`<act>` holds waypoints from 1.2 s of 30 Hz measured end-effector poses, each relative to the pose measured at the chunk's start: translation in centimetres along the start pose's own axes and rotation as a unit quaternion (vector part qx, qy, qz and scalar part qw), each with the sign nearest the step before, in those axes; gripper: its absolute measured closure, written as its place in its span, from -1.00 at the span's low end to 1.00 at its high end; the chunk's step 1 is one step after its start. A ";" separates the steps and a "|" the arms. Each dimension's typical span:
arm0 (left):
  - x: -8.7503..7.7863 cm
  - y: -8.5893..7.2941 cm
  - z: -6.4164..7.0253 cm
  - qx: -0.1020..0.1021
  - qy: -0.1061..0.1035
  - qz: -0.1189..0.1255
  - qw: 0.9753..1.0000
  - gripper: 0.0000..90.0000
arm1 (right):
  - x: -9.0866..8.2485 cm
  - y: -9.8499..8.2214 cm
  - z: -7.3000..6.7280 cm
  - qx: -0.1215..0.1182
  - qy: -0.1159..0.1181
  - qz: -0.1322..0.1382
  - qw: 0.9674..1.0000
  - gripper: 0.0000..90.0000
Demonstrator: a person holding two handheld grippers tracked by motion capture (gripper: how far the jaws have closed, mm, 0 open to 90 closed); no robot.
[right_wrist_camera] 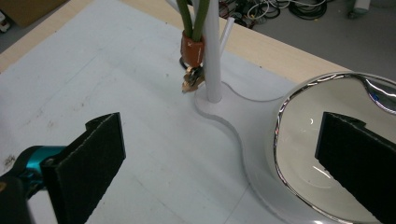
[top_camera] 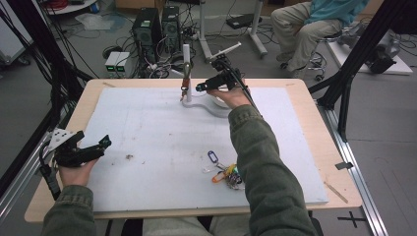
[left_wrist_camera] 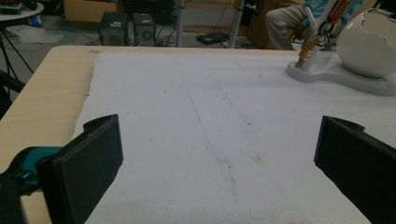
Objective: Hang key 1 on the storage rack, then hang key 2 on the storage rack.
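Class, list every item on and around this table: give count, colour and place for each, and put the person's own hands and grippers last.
Table: one, pale wood, centre.
Foam mat: one, white, covering the table.
Key stand: one, white post on a curved base, far middle of the mat.
Bowl: one, white with a shiny rim, on the stand's base.
Lanyard key: one, green strap with orange clip, hanging at the post.
Key bunch: one, blue and orange tags, near edge of the mat.
Computer towers: two, black, floor beyond the table.
Seated person: one, teal top, far right.
Left gripper: black, open, near left.
Right gripper: black, open, by the stand.
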State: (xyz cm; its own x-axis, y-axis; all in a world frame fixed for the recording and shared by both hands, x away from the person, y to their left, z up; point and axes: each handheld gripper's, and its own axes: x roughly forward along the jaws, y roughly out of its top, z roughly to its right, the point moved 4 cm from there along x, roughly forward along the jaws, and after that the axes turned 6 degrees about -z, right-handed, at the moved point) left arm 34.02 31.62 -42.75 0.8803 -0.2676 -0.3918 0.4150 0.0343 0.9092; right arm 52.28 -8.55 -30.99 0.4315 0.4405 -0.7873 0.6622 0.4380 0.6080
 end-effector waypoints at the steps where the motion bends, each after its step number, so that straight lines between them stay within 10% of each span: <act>1: 0.0 0.0 0.0 0.000 0.000 0.000 1.000 -0.96 | 0.0 0.0 0.0 0.000 0.000 0.000 1.000 -0.98; 36: -0.1 0.0 0.1 0.001 0.001 0.001 1.000 -0.96 | -2.0 -9.2 0.9 -0.008 0.020 -0.025 0.999 -0.98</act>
State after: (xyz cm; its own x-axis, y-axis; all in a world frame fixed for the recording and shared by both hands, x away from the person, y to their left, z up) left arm 33.92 31.55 -42.69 0.8813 -0.2657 -0.3907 0.4134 0.0335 0.9099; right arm 45.87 -14.19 -35.13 0.3728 0.4482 -0.8125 0.6727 0.4726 0.5693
